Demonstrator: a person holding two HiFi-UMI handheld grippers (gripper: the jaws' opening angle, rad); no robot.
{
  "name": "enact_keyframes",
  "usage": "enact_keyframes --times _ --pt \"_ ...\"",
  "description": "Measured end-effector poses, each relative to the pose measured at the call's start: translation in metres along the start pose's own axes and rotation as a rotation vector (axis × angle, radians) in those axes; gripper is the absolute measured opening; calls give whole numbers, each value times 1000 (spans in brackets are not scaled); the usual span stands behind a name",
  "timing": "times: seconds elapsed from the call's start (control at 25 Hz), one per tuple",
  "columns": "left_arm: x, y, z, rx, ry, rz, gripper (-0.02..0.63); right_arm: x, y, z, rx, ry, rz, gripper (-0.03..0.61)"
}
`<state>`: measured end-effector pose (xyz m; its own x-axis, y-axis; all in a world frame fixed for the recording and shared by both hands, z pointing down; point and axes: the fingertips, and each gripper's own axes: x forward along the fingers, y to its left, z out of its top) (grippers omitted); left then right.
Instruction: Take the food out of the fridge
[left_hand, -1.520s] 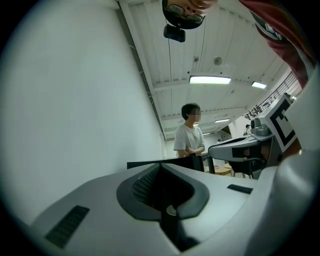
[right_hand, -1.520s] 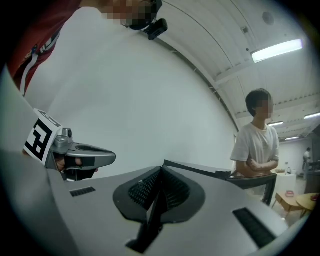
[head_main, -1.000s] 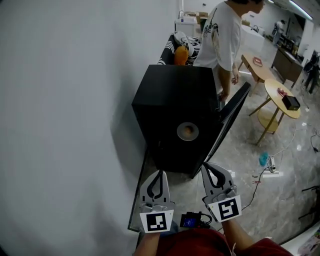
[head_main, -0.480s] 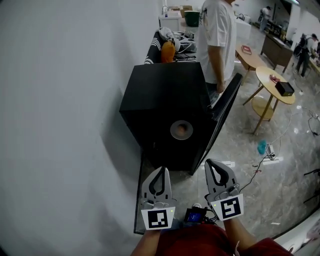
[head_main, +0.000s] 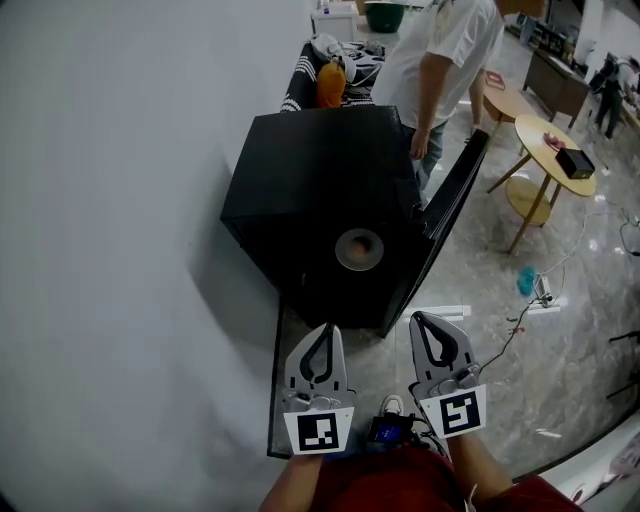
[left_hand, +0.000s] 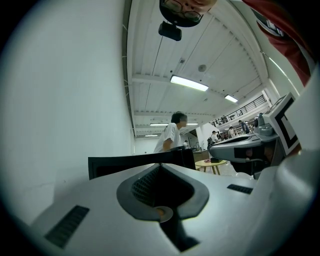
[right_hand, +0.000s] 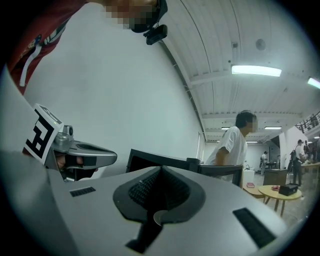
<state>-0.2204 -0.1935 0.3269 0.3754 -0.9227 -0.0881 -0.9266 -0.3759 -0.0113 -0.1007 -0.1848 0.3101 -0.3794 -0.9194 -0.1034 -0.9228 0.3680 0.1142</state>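
1. The black fridge (head_main: 320, 170) stood against the wall, straight ahead of both hand-held grippers and near them, with a gap of floor (head_main: 500, 350) between.
2. Its door (head_main: 455, 200) hung open on the right-hand side of the head view, so the opening faced that way, not toward the person holding the grippers. No view looked into the cavity, and no food showed anywhere inside.
3. A round pale thing (head_main: 358, 249) sat on the fridge's dark surface; what it was could not be told.
4. The right hand-held gripper (head_main: 424, 325) was on the side of the open door, so it seemed the better placed to come round and reach in. The left hand-held gripper (head_main: 322, 335) faced the closed dark wall of the cabinet.
5. The left hand-held gripper's jaws were pressed together with nothing between them and touched nothing; its own view showed the fridge (left_hand: 130, 162) low ahead, beyond the closed tips (left_hand: 160, 167).
6. The right hand-held gripper (right_hand: 161, 170) was likewise closed and empty, with the fridge (right_hand: 150, 159) ahead of it.
7. A person in a white shirt (head_main: 440, 50) stood just behind the fridge, near the door's far edge, which could crowd the approach.
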Motion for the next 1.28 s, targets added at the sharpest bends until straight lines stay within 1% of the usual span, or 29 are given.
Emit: enact_keyframes --times 0.28,0.52,0.56,0.64,0.68,0.76,0.8,0.84,0.96,1.08,1.24,1.28 --pt "13 11 -27 -38 43 10 14 21 13 -22 16 30 22 21" --pt "29 25 -58 -46 64 14 14 38 20 -55 24 74 29 21" --pt "31 26 -66 -15 80 2 14 40 21 -62 22 81 31 21" --pt "36 29 -82 113 127 -48 14 47 23 -77 19 93 38 21" --pt "39 31 -90 108 134 -43 14 50 24 -85 18 99 42 21" --pt "44 38 -105 -35 120 24 14 57 25 -99 21 109 46 21" --pt "46 40 -113 -71 121 42 14 60 25 -107 23 113 47 21" --pt "48 42 -121 -79 128 49 14 63 25 -114 27 117 47 21" --pt "56 45 -146 -61 147 49 14 70 22 -139 28 132 44 21" --pt "63 47 -170 -64 154 55 14 75 18 -162 29 144 42 21" --pt "71 44 -199 -44 175 49 14 79 14 -187 22 156 35 21" --pt "72 44 -205 -27 181 43 14 80 13 -192 19 156 30 21"
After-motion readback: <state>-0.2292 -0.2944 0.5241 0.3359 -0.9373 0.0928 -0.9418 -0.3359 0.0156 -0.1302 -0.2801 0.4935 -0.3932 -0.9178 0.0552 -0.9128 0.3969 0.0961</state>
